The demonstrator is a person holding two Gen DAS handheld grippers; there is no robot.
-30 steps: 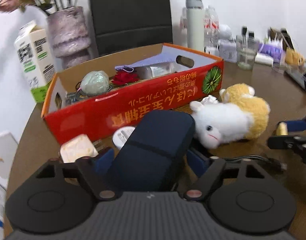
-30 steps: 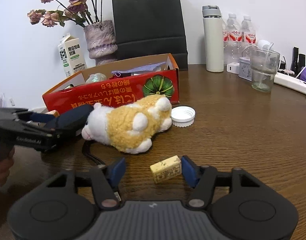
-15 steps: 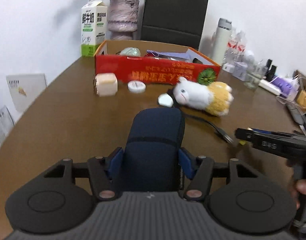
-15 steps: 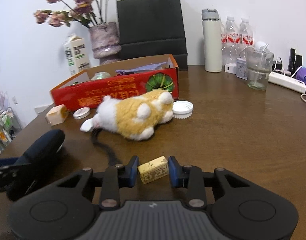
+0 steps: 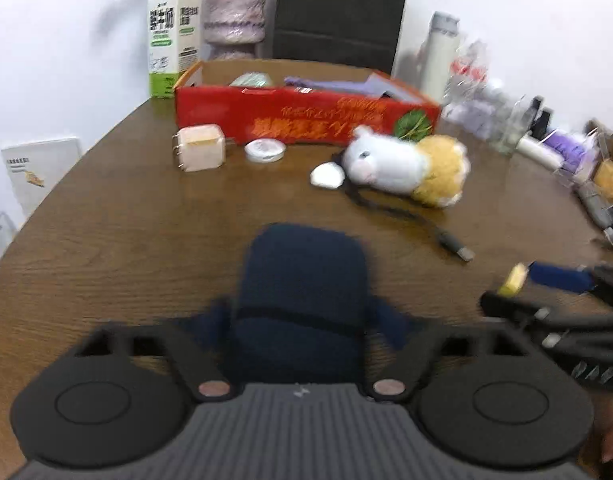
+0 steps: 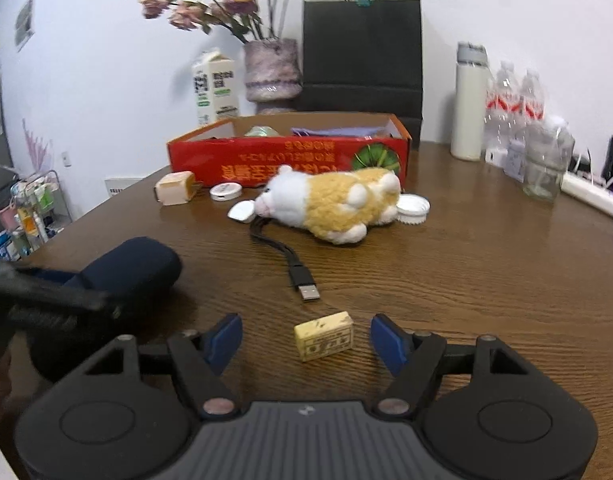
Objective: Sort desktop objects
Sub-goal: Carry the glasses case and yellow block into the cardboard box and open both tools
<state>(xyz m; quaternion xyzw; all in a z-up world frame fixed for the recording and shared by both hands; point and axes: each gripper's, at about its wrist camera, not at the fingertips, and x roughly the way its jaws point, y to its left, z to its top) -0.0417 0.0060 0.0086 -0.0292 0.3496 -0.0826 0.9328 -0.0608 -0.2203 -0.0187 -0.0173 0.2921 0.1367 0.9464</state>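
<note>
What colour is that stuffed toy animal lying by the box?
The plush toy is white-faced with a yellow-tan body, clearest in the right wrist view.

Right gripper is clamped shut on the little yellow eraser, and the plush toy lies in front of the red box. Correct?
Not quite. The right gripper is open: the right wrist view shows the yellow eraser between its fingers with gaps both sides. The plush toy does lie before the red box.

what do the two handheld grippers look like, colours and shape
Both match. The right gripper has a grey ribbed body with a small pale logo, two black round housings with circular insets, and black angled finger links on coppery pivot pins ending in blue pads. The left gripper looks the same, though its pads are blurred.
</note>
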